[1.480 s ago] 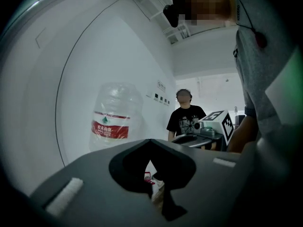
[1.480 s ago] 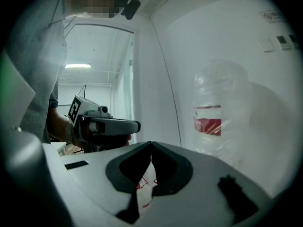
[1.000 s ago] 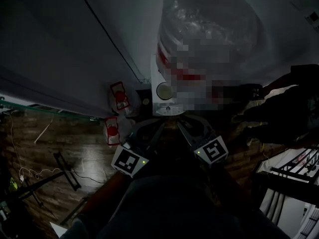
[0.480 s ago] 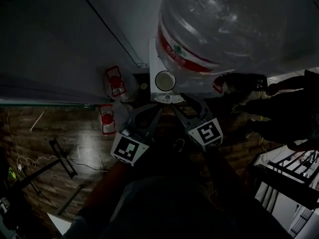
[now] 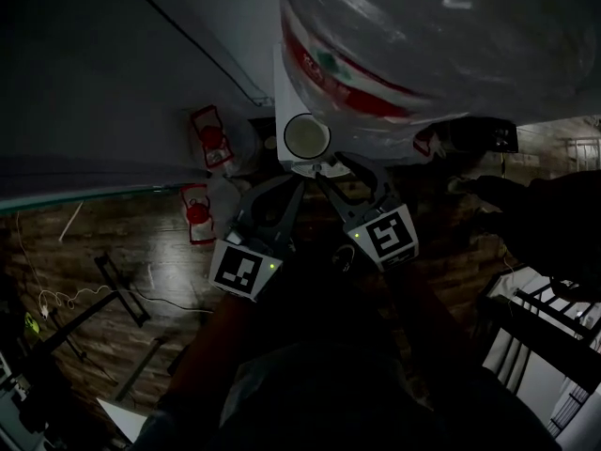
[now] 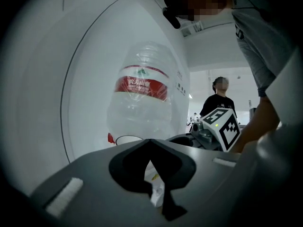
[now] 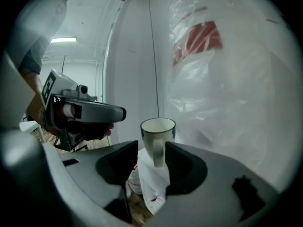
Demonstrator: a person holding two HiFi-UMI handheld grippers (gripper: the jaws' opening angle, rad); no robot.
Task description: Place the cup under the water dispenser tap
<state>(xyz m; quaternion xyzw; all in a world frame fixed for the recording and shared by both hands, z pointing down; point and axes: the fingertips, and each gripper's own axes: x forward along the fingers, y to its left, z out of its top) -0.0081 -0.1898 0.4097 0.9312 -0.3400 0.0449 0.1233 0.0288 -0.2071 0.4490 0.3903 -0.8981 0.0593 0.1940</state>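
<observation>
Wood-plank floor (image 5: 141, 242) meets a white wall (image 5: 113, 73). Against the wall stands a water dispenser (image 5: 280, 97) carrying a large clear water bottle (image 5: 423, 36). The white cup (image 7: 157, 131) stands upright on the dispenser's ledge, close under the bottle. My right claw (image 7: 151, 148) has just been opening: its jaws stand spread, the cup's handle between them, not gripped. My left claw (image 6: 150, 141), just beside it, has its jaws pressed together on nothing.
</observation>
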